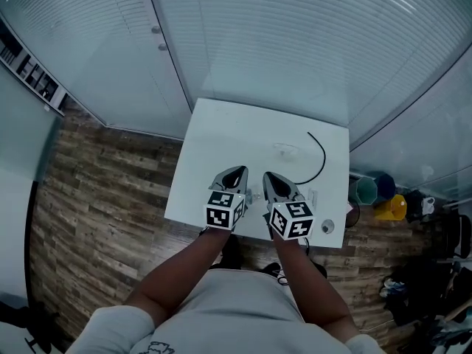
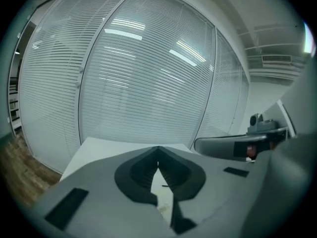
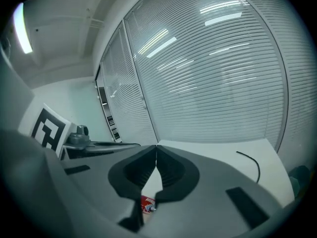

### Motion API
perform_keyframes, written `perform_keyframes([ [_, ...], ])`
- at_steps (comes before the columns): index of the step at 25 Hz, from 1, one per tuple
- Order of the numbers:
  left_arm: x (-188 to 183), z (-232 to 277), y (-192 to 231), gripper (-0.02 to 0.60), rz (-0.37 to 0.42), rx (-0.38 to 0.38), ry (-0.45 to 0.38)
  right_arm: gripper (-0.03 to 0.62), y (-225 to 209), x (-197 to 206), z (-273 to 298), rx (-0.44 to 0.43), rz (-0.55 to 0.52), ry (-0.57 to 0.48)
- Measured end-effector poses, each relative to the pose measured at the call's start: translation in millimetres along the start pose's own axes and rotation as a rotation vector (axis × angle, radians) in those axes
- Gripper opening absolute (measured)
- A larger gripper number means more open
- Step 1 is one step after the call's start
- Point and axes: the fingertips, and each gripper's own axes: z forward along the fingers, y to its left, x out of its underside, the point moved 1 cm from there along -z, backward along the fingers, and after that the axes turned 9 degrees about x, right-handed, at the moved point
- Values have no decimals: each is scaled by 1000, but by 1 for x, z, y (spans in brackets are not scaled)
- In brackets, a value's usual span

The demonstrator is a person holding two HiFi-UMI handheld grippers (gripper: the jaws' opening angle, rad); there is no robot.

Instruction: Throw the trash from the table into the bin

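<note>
Currently the left gripper (image 1: pixel 234 174) and right gripper (image 1: pixel 274 181) hang side by side over the near half of the white bench (image 1: pixel 221 127). Both sets of jaws are together, with nothing between them.

Trash on the bench:
- Red-and-white wrapper (image 3: pixel 147 204), just under the right jaws.
- Clear crumpled scrap (image 1: pixel 287 151), further out beside the black cable (image 1: pixel 319 155).

The teal bin (image 1: pixel 363 191) stands on the floor past the bench's right end, with other containers beside it.

Risks, as judged:
- Closed jaws would only shove the wrapper toward the edge.
- The cable may snag during a reach for the scrap.
- Trash may be dropped into the wrong container.

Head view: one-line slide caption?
Both shut, left gripper and right gripper hover over the white table near a black cable; bins on the floor at right.
</note>
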Motion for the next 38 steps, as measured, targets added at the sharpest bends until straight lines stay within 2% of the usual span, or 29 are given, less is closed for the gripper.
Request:
perform_keyframes([
  [9,1,-21,34,6,-12,35,-7,6,43,8,22,13,-39,28],
  [15,1,-22,43,6,-19,30,-10,6,51,10,35,-6,-68,47],
  [21,11,-19,60,6,-37,-4,18,6,50,21,56,-60,-139,93],
  [23,14,-19,63,6,-38,-14,29,6,50,26,62,-78,-208,109],
  [26,21,-17,72,6,-58,-39,41,6,52,45,73,-138,-333,167],
  [33,32,-3,87,6,-94,-89,64,8,57,77,90,-313,-466,300],
  [38,49,2,93,6,-123,-130,89,82,60,113,92,-435,-581,415],
])
